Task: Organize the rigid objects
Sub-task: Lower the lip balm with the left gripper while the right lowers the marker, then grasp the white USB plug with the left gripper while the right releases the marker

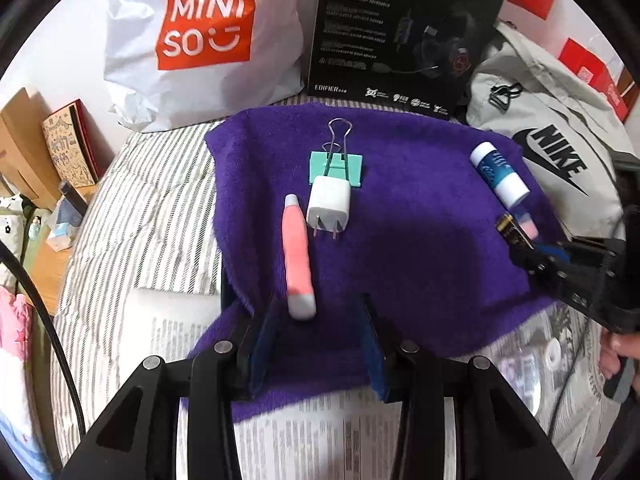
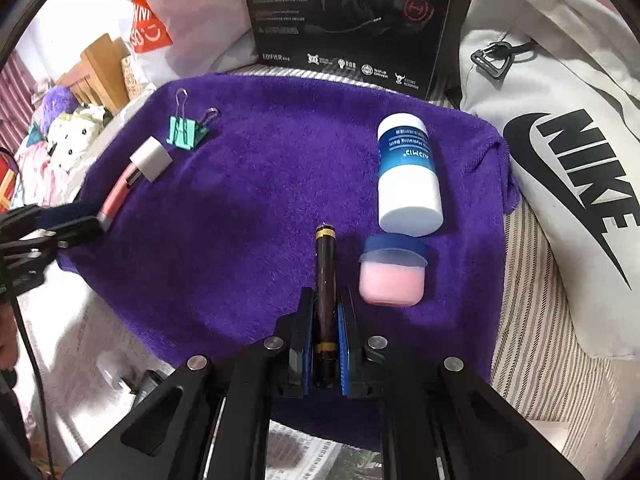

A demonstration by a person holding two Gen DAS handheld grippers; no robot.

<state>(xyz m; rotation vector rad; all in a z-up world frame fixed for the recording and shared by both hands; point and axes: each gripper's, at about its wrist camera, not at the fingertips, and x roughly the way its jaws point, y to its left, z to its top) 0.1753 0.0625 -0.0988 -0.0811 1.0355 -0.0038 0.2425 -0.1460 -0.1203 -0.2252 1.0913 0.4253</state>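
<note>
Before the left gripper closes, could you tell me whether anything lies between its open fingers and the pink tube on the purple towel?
Nothing visible does. The left gripper is open, and the pink tube has its grey end just beyond the fingertips, with only bare purple towel between.

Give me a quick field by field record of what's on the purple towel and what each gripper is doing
surface: purple towel
left gripper: open, pink tube lying between its fingers
right gripper: shut on dark brown tube
left group: pink tube, white charger plug, teal binder clip
right group: blue and white bottle on its side, pink jar beside it
backdrop: black headset box, white bag
</note>
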